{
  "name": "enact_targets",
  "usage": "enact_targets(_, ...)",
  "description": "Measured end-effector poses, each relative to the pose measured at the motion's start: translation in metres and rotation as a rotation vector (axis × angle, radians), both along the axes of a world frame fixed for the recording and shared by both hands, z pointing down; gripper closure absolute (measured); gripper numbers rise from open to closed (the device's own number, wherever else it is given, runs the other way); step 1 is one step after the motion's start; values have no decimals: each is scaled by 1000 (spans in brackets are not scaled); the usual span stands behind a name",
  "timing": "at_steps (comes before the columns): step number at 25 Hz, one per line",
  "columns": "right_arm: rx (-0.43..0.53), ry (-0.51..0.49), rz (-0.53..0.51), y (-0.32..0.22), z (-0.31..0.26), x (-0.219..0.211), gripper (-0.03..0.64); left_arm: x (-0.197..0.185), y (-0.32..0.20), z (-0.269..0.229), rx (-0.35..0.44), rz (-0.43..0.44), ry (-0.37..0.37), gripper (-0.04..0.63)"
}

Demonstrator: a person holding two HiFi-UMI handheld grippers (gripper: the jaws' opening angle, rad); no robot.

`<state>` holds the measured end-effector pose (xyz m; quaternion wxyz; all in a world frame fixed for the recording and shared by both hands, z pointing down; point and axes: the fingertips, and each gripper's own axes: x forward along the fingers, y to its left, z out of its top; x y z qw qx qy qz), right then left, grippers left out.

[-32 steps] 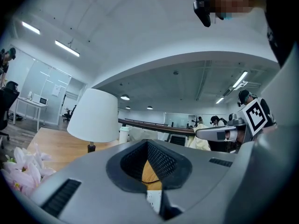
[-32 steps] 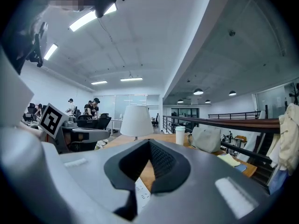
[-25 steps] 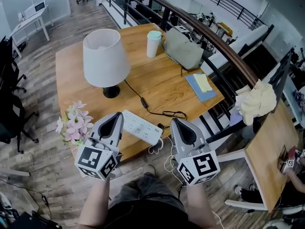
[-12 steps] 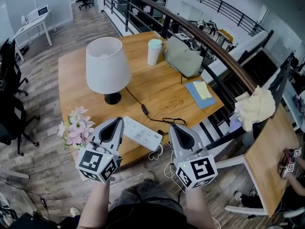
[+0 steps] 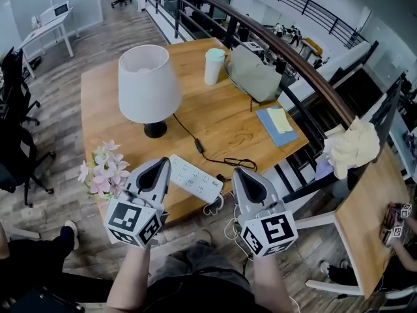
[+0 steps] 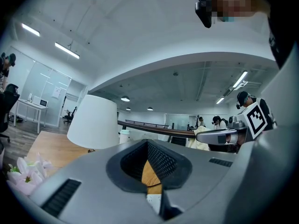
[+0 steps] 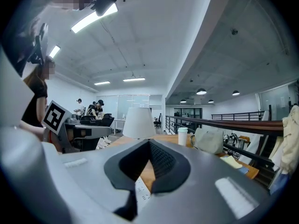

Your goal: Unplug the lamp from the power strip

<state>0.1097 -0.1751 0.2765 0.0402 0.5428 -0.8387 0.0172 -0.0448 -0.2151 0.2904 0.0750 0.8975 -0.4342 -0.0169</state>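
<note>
A lamp (image 5: 148,83) with a white shade stands on the wooden table (image 5: 228,119). Its black cord (image 5: 195,142) runs toward me to a plug at the right end of the white power strip (image 5: 193,177), which lies near the table's front edge. My left gripper (image 5: 161,162) is shut and empty, its tip over the strip's left end. My right gripper (image 5: 240,171) is shut and empty just right of the strip. The lamp (image 6: 93,122) shows ahead in the left gripper view, and the lamp (image 7: 138,122) and strip (image 7: 141,189) in the right gripper view.
Pink flowers (image 5: 101,171) stand at the table's front left corner. A pale cup (image 5: 212,66), a grey bag (image 5: 253,74) and a blue notebook (image 5: 277,121) sit toward the far and right side. A railing (image 5: 306,77) runs behind. White cable (image 5: 212,206) hangs off the front edge.
Both grippers stay where they were, shut. The head view has shifted slightly, and a person's dark leg and shoe have come into the lower left.
</note>
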Motion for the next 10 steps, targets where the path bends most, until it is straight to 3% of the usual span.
enact_targets(10,-16,-25,-3,-6,5,4,609,6,-7,3,-7,1,1,600)
